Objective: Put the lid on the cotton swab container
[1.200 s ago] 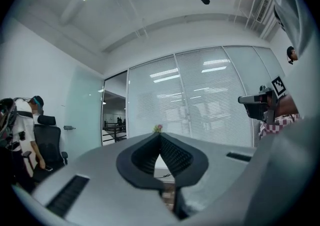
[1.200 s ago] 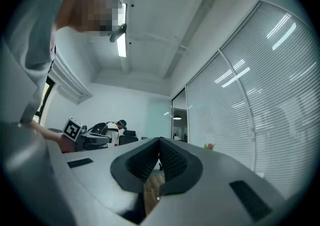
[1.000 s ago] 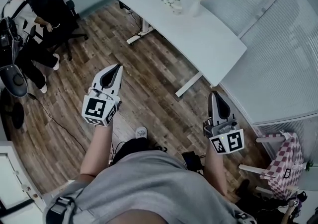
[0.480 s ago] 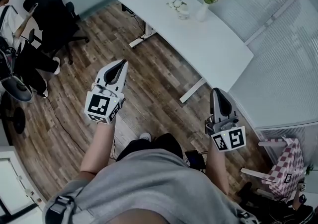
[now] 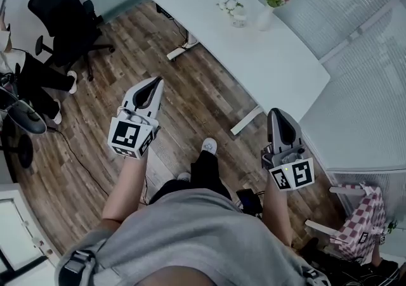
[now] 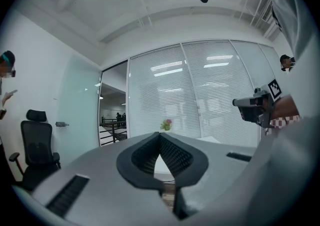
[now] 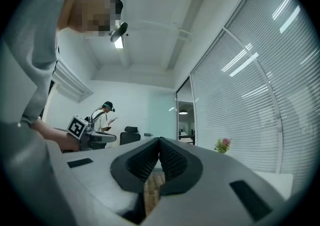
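Head view: the left gripper (image 5: 153,83) at ten o'clock and the right gripper (image 5: 277,113) at four o'clock are held out over the brown plank floor (image 5: 190,94), both with fingers closed on nothing. The long white counter (image 5: 279,63) lies well apart, toward one o'clock. It carries one white vase of pink flowers (image 5: 266,17) and, near it, one small pale jar-like thing (image 5: 239,19) with white sprigs. That may be the cotton swab container, but it is too small to tell, and no lid shows. One black office chair (image 5: 60,9) stands at ten o'clock.

Left gripper view: the ribbed black fingers (image 6: 175,156) meet at the tips, empty. The counter's flowers sit at twelve o'clock.

Right gripper view: its fingers (image 7: 172,160) are likewise pressed together, empty.

Judged from this, the step in hand is the approach. Next comes reaching the counter, finding the lid and opening one gripper for it.
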Demonstrator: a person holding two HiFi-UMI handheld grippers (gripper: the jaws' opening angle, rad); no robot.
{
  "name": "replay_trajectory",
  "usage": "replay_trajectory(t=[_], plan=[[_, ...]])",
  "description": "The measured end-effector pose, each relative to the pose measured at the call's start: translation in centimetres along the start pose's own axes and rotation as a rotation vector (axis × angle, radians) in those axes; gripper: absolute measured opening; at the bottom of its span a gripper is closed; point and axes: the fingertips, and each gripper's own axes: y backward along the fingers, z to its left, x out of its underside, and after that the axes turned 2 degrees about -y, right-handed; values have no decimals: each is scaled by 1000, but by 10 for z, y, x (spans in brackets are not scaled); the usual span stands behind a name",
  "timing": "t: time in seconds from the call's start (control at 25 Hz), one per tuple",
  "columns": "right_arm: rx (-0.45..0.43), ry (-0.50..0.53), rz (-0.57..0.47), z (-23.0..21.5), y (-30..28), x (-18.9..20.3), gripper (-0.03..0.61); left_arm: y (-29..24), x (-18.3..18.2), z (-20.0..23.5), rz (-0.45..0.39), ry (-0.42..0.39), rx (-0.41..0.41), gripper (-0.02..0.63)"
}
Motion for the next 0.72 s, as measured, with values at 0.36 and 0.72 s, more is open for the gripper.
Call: replay_trajectory(t=[0.36,0.72], plan=[[-13,-43,-12,-92,-63,17,25,-97,11,14,26,2,-45,6],[-46,-70,-4,-186,-126,37,25,-201,17,22,47,1,-46,6]])
